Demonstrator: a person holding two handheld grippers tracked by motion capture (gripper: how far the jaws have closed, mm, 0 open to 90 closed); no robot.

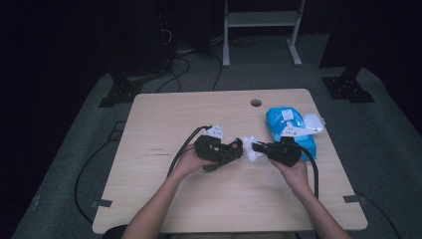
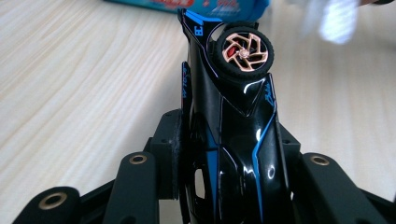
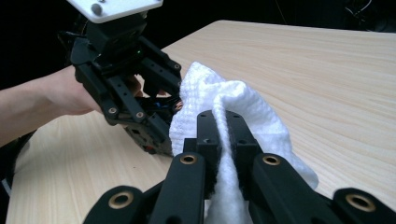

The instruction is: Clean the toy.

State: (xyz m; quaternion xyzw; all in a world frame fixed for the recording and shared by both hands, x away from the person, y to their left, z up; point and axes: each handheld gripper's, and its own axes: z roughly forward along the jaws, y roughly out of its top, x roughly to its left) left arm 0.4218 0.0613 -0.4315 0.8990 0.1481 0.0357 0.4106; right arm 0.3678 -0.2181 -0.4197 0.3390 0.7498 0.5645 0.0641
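A black toy car (image 2: 233, 121) with blue trim and a copper-spoked wheel (image 2: 243, 52) stands nose-up between the jaws of my left gripper (image 2: 229, 140), which is shut on its body. In the high view the left gripper (image 1: 233, 149) holds the car (image 1: 226, 148) just above the middle of the table. My right gripper (image 3: 223, 122) is shut on a bunched white wipe (image 3: 210, 88). The wipe (image 1: 251, 148) sits between the two grippers in the high view, against the car's end. The right gripper (image 1: 259, 147) points left towards the left gripper (image 3: 126, 93).
A blue pack of wipes (image 1: 291, 127) with a white flap lies on the wooden table (image 1: 164, 114) at the right rear, just behind my right hand. A round cable hole (image 1: 256, 102) sits near the far edge. Cables trail off both grippers.
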